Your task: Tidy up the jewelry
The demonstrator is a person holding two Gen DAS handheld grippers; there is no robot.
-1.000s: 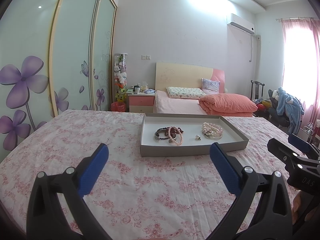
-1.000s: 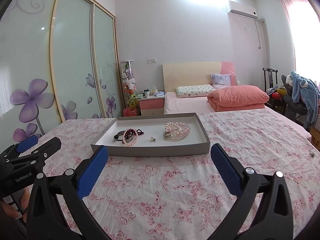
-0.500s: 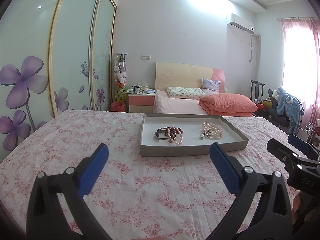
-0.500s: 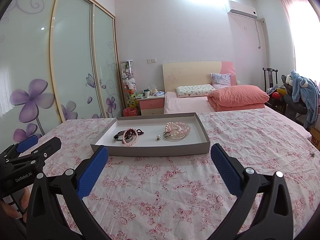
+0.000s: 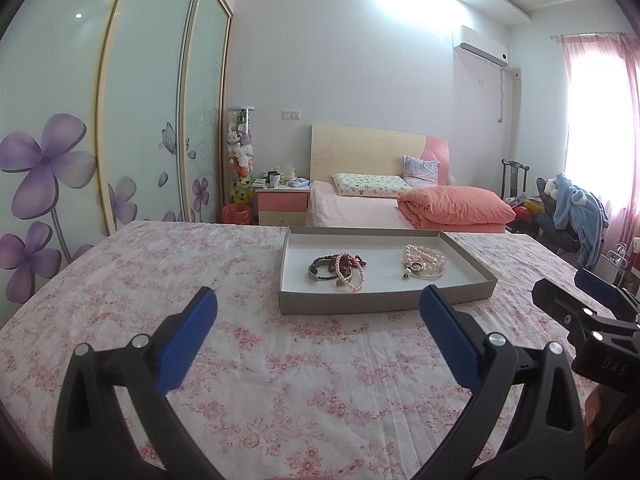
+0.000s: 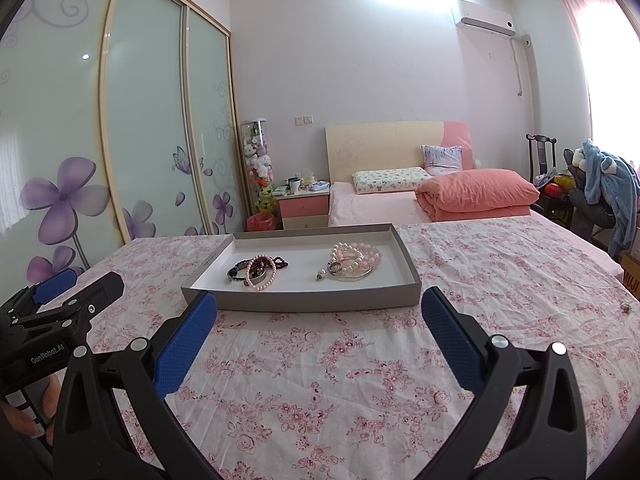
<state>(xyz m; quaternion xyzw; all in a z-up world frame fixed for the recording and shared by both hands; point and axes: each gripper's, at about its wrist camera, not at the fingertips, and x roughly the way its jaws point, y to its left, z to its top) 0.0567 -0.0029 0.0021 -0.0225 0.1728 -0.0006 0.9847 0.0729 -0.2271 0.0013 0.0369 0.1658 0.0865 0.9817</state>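
Hovering with jaws spread wide and empty, the left gripper and right gripper face the jewelry lying in a grey tray on the floral bedspread just beyond them.

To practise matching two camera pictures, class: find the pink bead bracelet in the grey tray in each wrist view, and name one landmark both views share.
Left wrist view: the pink bead bracelet lies in the tray's left half, just right of picture centre.
Right wrist view: it lies in the tray's left half, left of picture centre.
Shared landmark: the grey tray on the flowered cloth.
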